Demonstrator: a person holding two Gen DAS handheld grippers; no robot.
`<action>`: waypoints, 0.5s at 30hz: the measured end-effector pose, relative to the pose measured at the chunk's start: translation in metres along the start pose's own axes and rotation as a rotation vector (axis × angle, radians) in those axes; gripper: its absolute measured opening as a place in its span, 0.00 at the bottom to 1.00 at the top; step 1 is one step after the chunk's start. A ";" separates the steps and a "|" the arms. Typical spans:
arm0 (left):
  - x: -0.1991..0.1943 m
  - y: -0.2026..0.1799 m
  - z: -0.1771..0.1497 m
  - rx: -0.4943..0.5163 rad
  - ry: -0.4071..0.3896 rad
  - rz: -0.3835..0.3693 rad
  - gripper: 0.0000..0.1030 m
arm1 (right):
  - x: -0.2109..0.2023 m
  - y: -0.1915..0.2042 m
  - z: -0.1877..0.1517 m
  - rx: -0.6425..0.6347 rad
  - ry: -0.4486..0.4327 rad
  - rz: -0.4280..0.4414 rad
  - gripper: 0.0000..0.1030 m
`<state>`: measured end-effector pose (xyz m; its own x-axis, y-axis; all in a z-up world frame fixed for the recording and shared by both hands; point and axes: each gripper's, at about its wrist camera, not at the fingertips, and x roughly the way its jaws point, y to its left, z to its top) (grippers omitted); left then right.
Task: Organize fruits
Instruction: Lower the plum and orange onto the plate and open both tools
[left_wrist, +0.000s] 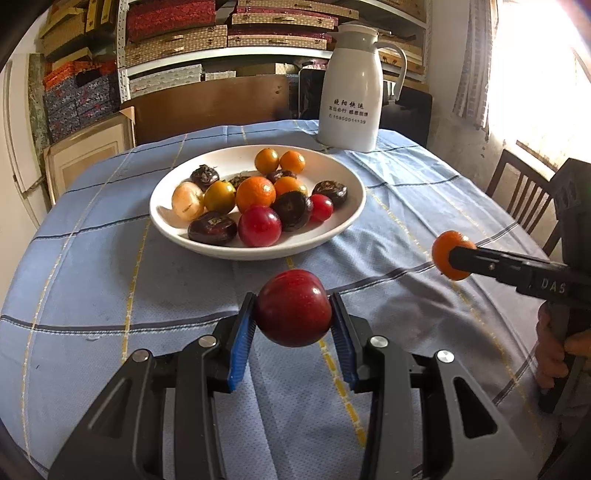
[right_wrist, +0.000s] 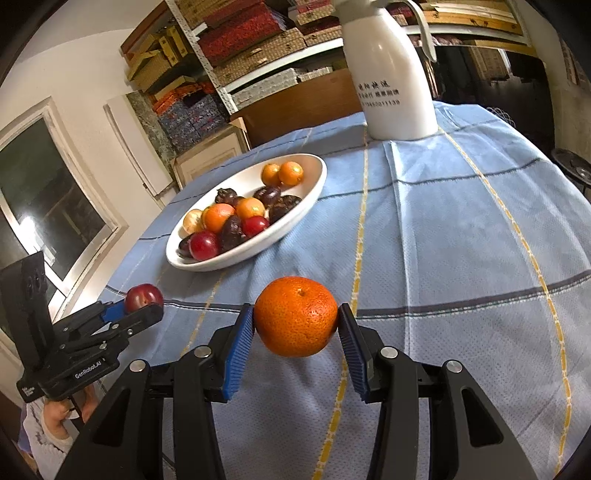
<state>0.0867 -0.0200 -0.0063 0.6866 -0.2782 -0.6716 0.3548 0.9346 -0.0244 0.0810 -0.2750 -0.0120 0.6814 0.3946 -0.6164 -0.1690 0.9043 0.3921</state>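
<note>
Fruits sit pinched mid-pad in my jaws above the table: left gripper (left_wrist: 292, 320) clamps a red plum (left_wrist: 292, 308), right gripper (right_wrist: 295, 325) an orange (right_wrist: 295, 316).

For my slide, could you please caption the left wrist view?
Left gripper holds a red plum before the fruit plate.

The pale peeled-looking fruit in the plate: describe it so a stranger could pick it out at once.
Find the white plate on the blue checked tablecloth, in front of the white jug. On the plate's left side in the left wrist view lies the pale fruit, beside a yellow one. It alone is beige; the others are orange, red, yellow or dark brown.
</note>
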 end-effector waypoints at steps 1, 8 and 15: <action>-0.001 0.002 0.005 -0.005 0.001 -0.018 0.38 | 0.000 0.002 0.002 -0.004 0.006 0.004 0.45; 0.008 0.023 0.068 0.018 -0.003 0.027 0.38 | 0.001 0.019 0.053 -0.051 0.027 0.024 0.45; 0.067 0.045 0.128 -0.036 0.043 0.039 0.38 | 0.052 0.033 0.113 -0.032 0.050 0.031 0.45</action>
<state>0.2297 -0.0248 0.0428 0.6714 -0.2325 -0.7036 0.3045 0.9522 -0.0240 0.1909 -0.2429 0.0462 0.6391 0.4296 -0.6379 -0.2127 0.8958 0.3902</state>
